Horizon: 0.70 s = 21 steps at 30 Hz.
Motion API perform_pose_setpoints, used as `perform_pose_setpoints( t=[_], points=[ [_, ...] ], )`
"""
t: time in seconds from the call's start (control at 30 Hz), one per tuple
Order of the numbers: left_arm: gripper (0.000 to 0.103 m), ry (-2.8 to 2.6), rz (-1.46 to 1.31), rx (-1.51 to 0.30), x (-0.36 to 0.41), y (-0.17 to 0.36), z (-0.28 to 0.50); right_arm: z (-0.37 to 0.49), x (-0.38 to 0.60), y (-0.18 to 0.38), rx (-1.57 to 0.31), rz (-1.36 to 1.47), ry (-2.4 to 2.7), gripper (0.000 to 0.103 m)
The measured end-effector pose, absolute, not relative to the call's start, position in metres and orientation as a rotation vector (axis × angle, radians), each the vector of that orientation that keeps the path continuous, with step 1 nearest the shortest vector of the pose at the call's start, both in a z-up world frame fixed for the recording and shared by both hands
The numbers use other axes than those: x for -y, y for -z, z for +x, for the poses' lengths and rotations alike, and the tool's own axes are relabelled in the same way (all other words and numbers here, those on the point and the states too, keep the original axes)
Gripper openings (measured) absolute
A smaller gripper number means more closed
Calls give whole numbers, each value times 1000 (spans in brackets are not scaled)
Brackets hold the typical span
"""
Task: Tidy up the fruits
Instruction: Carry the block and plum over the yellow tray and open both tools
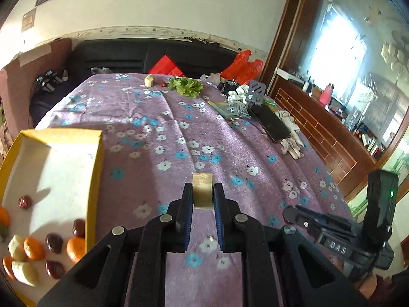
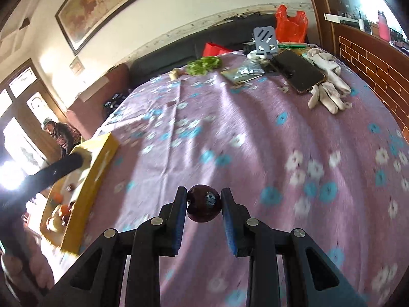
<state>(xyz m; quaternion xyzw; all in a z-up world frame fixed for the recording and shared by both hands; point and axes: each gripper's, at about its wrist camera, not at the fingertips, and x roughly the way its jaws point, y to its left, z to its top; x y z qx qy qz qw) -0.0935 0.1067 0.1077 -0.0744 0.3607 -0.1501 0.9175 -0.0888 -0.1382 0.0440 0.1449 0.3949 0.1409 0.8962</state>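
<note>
Left hand-held gripper (image 1: 202, 192) clenched on pale fruit chunk (image 1: 202, 190); right hand-held gripper (image 2: 204, 199) on dark round fruit (image 2: 204, 203) — may roll free before yellow box (image 1: 95, 174), far left.

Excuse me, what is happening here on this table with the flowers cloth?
A person is sorting fruit with a handheld gripper in each hand. The left gripper is shut on a pale, blocky piece of fruit, held above the purple cloth. The right gripper is shut on a dark round fruit. The yellow box at the left already holds oranges, dark red fruits and pale pieces. Neither held fruit is in the box yet.
</note>
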Motion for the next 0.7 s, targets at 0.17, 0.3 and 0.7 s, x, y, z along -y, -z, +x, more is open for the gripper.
perform_pose_setpoints(
  t=[0.17, 0.3, 0.7],
  points=[
    [15, 269, -183, -723, -134, -112, -113, -96, 117, -49, -813, 285, -324, 30],
    [15, 216, -204, -692, -160, -119, -129, -95, 94, -55, -826, 277, -385, 30],
    [15, -139, -236, -651, -266, -122, -172, -81, -15, -85, -821, 133, -617, 31]
  ],
)
